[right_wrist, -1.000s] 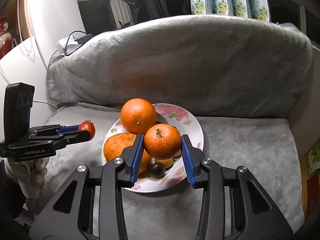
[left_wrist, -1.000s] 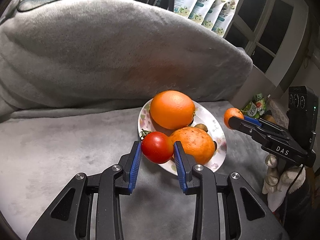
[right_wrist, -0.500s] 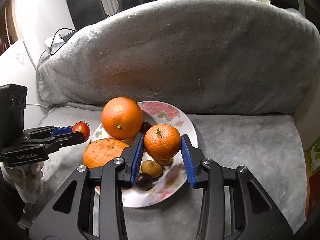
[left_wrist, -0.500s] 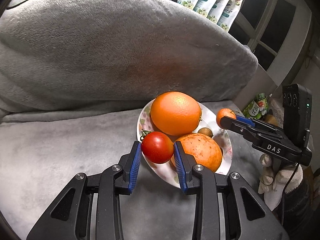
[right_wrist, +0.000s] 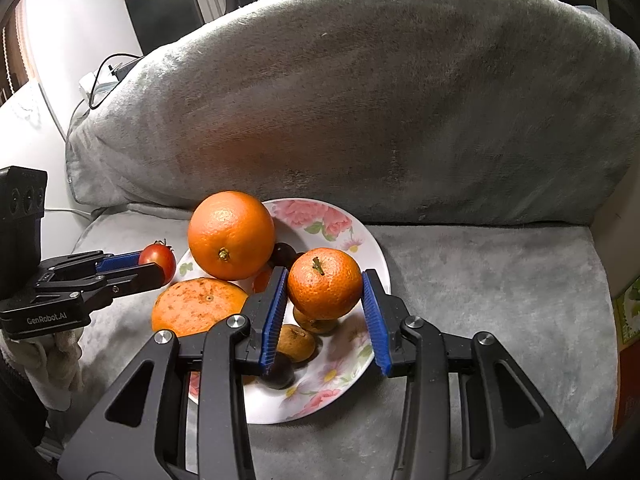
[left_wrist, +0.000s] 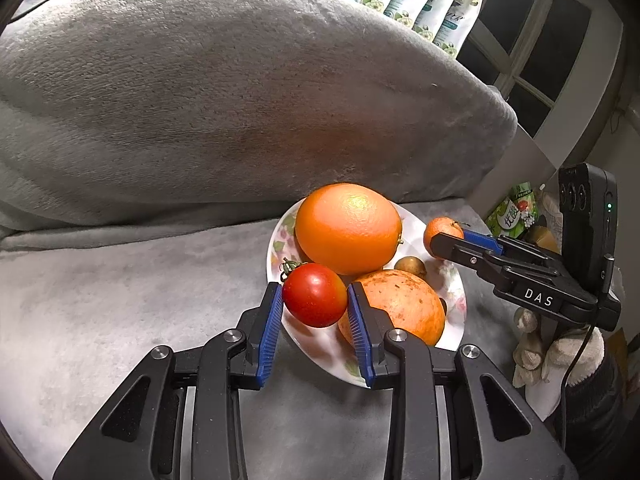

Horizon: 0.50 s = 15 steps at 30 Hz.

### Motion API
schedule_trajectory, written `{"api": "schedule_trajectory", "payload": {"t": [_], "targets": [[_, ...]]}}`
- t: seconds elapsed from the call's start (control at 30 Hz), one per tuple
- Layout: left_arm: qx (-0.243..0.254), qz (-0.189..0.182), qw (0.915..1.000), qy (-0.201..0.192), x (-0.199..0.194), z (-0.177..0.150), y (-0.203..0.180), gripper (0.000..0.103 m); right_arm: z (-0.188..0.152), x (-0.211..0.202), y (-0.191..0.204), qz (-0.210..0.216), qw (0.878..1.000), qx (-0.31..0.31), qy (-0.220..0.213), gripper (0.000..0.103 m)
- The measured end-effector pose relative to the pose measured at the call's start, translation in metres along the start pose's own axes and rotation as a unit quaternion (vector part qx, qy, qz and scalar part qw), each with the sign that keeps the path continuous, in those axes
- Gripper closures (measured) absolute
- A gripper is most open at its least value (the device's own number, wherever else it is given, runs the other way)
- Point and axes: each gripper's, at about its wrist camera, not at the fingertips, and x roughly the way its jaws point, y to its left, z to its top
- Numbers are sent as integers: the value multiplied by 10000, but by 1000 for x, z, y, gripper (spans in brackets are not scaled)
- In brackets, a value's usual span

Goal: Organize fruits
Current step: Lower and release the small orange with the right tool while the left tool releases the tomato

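1. The left gripper [left_wrist: 315, 306] has its blue ribbed pads closed against both sides of a small glossy red tomato [left_wrist: 315, 295] with a green stem, gripping it between the fingertips over the near-left rim of the white floral-patterned plate [left_wrist: 454, 292].
2. The right gripper [right_wrist: 325, 307] pinches a small orange mandarin [right_wrist: 324, 282] with a green stem stub, its pads touching each side; the fruit sits between the fingertips, above the plate's middle.
3. On the plate lie a large smooth round orange [right_wrist: 231, 235], a rougher speckled orange [right_wrist: 199, 306] in front of it, a small brown oval fruit [right_wrist: 296, 342] and a dark round fruit [right_wrist: 278, 372].
4. The plate rests on a grey plush sofa seat [right_wrist: 492, 280], before the grey cushion back [left_wrist: 224, 92].
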Motion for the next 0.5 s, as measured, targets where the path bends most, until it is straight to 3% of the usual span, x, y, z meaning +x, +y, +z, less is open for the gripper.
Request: {"api": "schedule_trajectory", "payload": {"t": [0.37, 0.43, 0.5], "targets": [[13, -5, 10000, -44, -2, 2, -1, 71, 1, 0, 3, -38, 10000, -49, -8, 63], [15, -14, 10000, -45, -2, 3, -2, 71, 1, -1, 3, -23, 10000, -26, -31, 58], [22, -21, 10000, -42, -2, 2, -2, 71, 2, -3, 2, -19, 10000, -20, -86, 39]]}}
